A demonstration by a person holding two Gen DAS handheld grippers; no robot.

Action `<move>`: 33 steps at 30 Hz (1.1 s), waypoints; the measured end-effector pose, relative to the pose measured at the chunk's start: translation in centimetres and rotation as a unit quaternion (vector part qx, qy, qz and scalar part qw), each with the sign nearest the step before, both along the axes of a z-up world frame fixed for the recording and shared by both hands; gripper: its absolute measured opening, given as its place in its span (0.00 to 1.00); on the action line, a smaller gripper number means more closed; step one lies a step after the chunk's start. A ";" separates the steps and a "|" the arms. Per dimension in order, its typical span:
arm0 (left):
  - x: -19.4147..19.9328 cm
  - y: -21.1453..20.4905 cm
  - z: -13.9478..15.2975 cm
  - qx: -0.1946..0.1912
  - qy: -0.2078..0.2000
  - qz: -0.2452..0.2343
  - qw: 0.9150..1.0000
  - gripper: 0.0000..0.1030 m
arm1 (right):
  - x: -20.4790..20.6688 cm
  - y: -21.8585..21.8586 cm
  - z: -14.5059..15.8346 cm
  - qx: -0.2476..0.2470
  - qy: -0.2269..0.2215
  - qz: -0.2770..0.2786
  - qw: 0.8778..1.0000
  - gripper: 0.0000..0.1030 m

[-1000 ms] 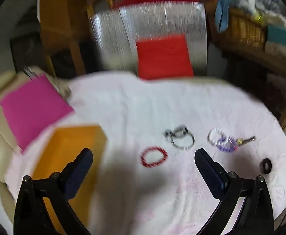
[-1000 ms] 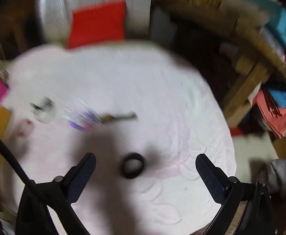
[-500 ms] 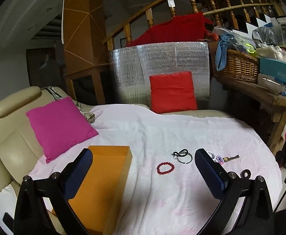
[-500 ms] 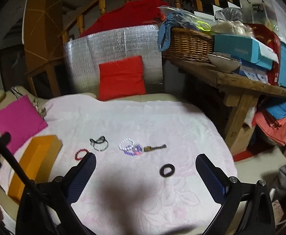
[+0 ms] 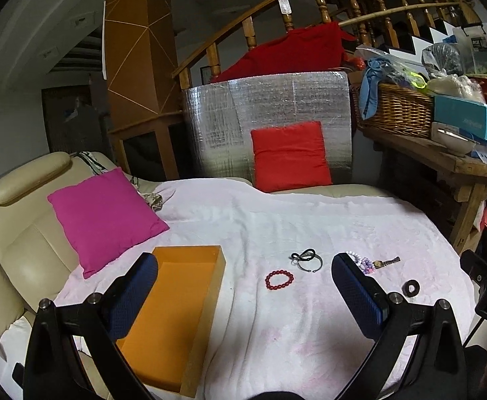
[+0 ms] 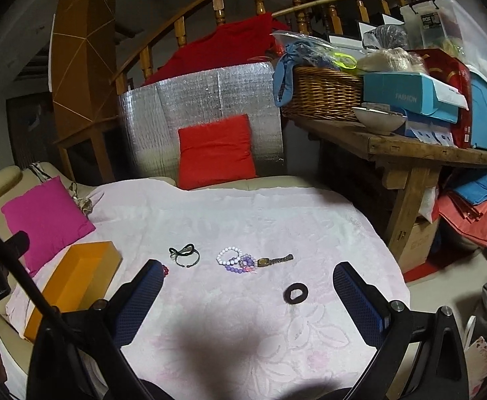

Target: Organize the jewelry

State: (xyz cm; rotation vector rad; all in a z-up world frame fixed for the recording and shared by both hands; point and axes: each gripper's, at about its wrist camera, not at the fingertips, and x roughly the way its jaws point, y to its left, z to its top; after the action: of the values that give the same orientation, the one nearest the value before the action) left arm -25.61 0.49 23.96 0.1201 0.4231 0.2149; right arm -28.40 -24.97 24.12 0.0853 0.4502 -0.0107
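Jewelry lies in a row on a pale pink blanket. A red bead bracelet, a dark bangle with a black tie, white and purple bead bracelets, a small watch and a black ring-shaped band show. An open orange box sits at the left, also in the right wrist view. My left gripper is open and empty above the blanket's near side. My right gripper is open and empty, just short of the black band.
A magenta cushion leans on the cream sofa at the left. A red cushion stands against a silver foil panel at the back. A wooden bench piled with a basket and boxes stands at the right.
Both grippers have pulled back and tilted up from the blanket, so the jewelry looks smaller and farther off. The views have steadied from blur. Nothing was picked up.
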 end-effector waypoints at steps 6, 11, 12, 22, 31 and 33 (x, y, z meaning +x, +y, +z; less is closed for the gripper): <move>0.4 -0.2 0.1 0.006 0.011 0.009 1.000 1.00 | -0.4 0.3 -0.4 0.006 -0.006 -0.001 1.000 1.00; 0.4 0.0 0.2 0.004 0.012 0.015 1.000 1.00 | -0.7 1.1 -0.9 -0.003 -0.008 0.002 1.000 1.00; 0.4 0.0 0.2 0.003 0.012 0.015 1.000 1.00 | -0.7 1.2 -0.9 -0.002 -0.009 0.002 1.000 1.00; -0.1 0.5 -0.3 0.002 0.003 0.020 1.000 1.00 | -0.6 2.2 -1.9 -0.004 -0.007 0.013 1.000 1.00; -0.1 1.3 -0.7 0.000 0.000 0.025 1.000 1.00 | -0.2 2.7 -2.1 -0.002 -0.003 0.017 1.000 1.00; -0.1 1.3 -0.7 0.001 0.000 0.026 1.000 1.00 | -0.2 2.8 -2.1 -0.002 -0.002 0.019 1.000 1.00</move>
State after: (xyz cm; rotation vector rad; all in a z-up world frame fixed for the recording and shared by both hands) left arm -25.74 1.80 23.25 0.1123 0.4268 0.2658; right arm -28.57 -22.19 22.01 0.0738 0.4486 0.0255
